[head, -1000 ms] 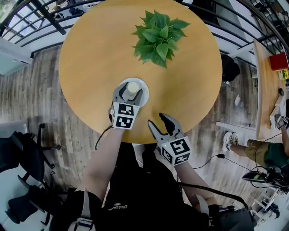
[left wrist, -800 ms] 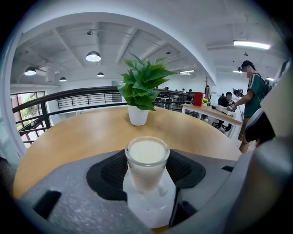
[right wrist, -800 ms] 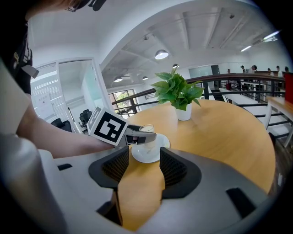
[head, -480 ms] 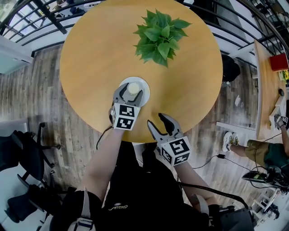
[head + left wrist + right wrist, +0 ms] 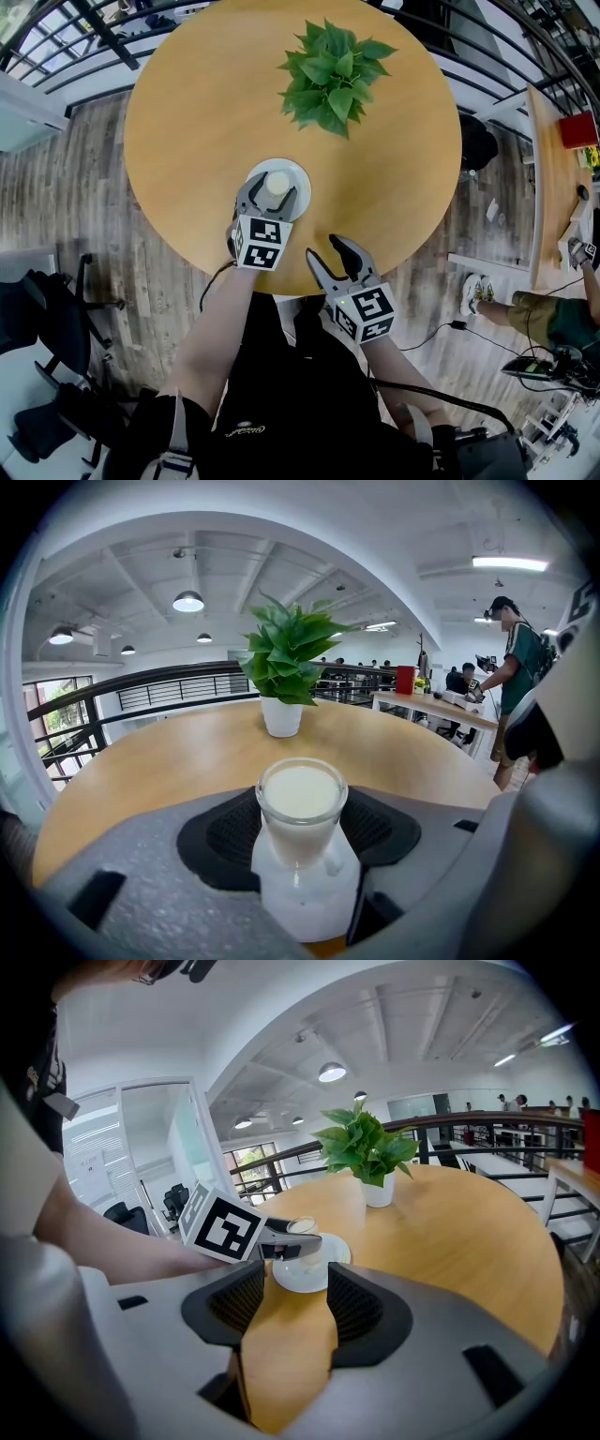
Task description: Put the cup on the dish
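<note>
A glass cup (image 5: 277, 182) full of a white liquid stands on a small white dish (image 5: 299, 174) near the front of the round wooden table (image 5: 197, 112). My left gripper (image 5: 274, 188) reaches over the dish, and its black pads (image 5: 225, 832) press on both sides of the cup (image 5: 300, 799), with the dish (image 5: 305, 897) showing white below. My right gripper (image 5: 324, 248) hangs over the table's near edge, to the right of the dish, open with nothing between its fingers. In the right gripper view the cup (image 5: 302, 1232) and dish (image 5: 309, 1277) lie ahead of that gripper (image 5: 289, 1309).
A potted green plant (image 5: 330, 75) stands at the table's far side. A black railing (image 5: 84, 37) curves behind the table. Dark office chairs (image 5: 52, 323) stand at the lower left. At the right are another wooden table (image 5: 553, 187) and a person (image 5: 517, 667).
</note>
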A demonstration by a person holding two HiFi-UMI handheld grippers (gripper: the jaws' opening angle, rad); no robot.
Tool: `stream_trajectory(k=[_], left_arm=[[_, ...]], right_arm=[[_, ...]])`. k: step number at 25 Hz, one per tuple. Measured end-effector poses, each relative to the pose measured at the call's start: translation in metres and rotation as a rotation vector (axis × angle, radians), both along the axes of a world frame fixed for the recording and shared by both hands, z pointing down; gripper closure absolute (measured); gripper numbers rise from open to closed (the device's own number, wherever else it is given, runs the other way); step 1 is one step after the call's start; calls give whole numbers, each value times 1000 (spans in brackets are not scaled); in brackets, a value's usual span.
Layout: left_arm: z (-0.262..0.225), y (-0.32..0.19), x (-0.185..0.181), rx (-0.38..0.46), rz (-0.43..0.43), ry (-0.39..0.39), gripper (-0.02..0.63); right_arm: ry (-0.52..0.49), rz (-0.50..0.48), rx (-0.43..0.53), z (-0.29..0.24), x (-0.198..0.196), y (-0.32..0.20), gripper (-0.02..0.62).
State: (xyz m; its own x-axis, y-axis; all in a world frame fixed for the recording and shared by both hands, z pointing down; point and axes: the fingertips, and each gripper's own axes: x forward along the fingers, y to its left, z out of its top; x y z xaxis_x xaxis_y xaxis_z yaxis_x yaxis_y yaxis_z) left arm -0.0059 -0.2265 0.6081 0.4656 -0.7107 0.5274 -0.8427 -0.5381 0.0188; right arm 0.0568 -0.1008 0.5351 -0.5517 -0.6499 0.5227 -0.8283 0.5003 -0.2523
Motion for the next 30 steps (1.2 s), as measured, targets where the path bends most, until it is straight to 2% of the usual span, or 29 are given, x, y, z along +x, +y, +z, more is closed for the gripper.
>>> stream_trajectory(k=[30], left_arm=[[0, 0, -3, 5, -13, 6, 337]], right_arm=[[7, 2, 7, -1, -1, 1, 382]])
